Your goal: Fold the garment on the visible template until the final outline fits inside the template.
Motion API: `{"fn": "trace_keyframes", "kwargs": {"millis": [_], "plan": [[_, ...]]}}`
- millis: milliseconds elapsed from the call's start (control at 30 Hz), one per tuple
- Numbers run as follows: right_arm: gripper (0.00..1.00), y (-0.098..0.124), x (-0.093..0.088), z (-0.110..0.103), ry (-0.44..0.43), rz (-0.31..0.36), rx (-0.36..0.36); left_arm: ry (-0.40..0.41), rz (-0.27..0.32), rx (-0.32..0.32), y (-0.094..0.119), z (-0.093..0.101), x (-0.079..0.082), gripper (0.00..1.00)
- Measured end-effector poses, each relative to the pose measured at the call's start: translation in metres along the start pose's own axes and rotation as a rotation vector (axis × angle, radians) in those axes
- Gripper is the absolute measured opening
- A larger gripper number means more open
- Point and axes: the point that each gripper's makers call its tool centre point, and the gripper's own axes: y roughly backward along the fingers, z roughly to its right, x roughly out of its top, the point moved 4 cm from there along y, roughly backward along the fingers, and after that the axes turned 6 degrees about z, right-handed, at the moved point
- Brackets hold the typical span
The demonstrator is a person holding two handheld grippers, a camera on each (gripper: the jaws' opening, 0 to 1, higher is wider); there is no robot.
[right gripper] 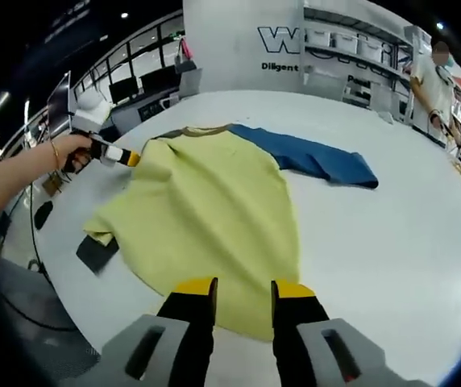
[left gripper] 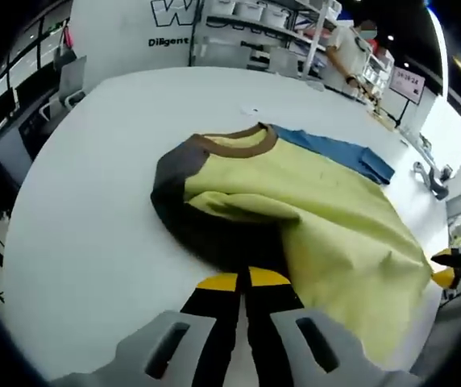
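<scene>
The left gripper (left gripper: 245,284) rises from the bottom centre of the left gripper view with its yellow-tipped jaws drawn close together on the dark sleeve fabric (left gripper: 214,242) of a yellow T-shirt (left gripper: 319,210); whether cloth is truly pinched between them cannot be told. In the right gripper view the right gripper (right gripper: 245,292) stands at the bottom centre with its jaws parted, tips resting at the near hem of the shirt (right gripper: 206,210) and holding nothing. The garment lies spread across a white table (left gripper: 93,201), brown collar (left gripper: 242,143) toward the upper middle of the frame, blue sleeve (right gripper: 311,160) stretched flat to the upper right, the other sleeve doubled over the body. A dark patch (right gripper: 97,253), probably part of the template, peeks from under the lower left edge of the cloth. A hand (right gripper: 73,153) at the left edge carries the left gripper. To do this fold well, the sleeve should probably be carried low and flat across the chest, while the right gripper pins or lifts the hem evenly so no wrinkle drags the shirt off the template.
</scene>
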Motion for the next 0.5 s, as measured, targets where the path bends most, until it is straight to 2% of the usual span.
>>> {"fn": "trace_keyframes", "kwargs": {"millis": [233, 267, 367, 467, 500], "plan": [[0.21, -0.005, 0.008, -0.032, 0.036, 0.018, 0.094, -0.036, -0.022, -0.025, 0.017, -0.002, 0.001, 0.04], [0.21, -0.006, 0.010, -0.047, 0.044, 0.025, 0.149, -0.046, -0.033, -0.027, 0.018, -0.003, 0.000, 0.04], [0.22, -0.009, 0.013, -0.073, 0.064, 0.038, 0.224, -0.056, -0.039, -0.037, 0.018, -0.003, -0.001, 0.04], [0.24, -0.013, 0.016, -0.113, 0.067, 0.051, 0.329, -0.063, -0.044, -0.040, 0.019, -0.002, -0.002, 0.04], [0.24, -0.015, 0.016, -0.122, 0.076, 0.051, 0.344, -0.063, -0.044, -0.041, 0.019, -0.002, -0.002, 0.04]]}}
